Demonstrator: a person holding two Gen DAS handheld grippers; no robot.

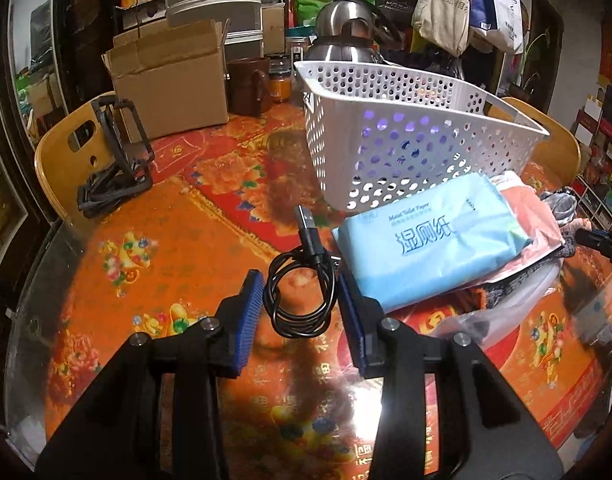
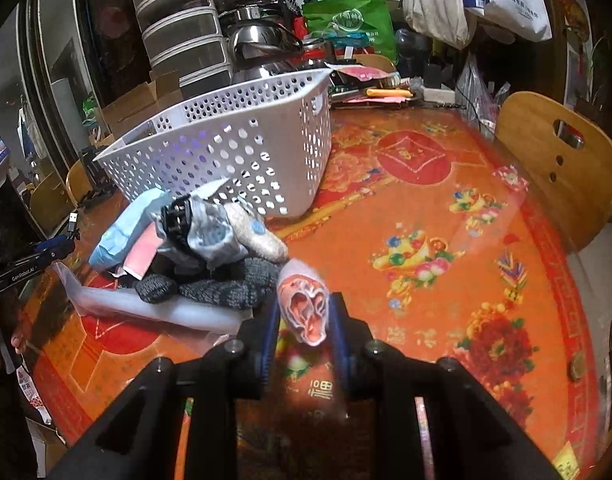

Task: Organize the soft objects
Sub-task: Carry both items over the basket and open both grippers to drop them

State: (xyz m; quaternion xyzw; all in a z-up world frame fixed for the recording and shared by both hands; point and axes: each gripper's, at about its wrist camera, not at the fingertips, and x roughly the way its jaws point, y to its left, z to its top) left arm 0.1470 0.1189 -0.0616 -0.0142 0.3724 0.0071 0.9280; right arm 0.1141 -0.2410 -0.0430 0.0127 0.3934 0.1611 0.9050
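Pink cloth [image 2: 306, 312] between right gripper [image 2: 303, 330] pads

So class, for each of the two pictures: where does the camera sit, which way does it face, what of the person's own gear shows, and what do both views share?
Left wrist: sits on the left claw, faces down over the table; its blue pads flank a coiled black cable.
Right wrist: sits on the right claw, facing down; its pads pinch a pink cloth; the other claw shows at left.
Shared: white basket, blue wipes pack.
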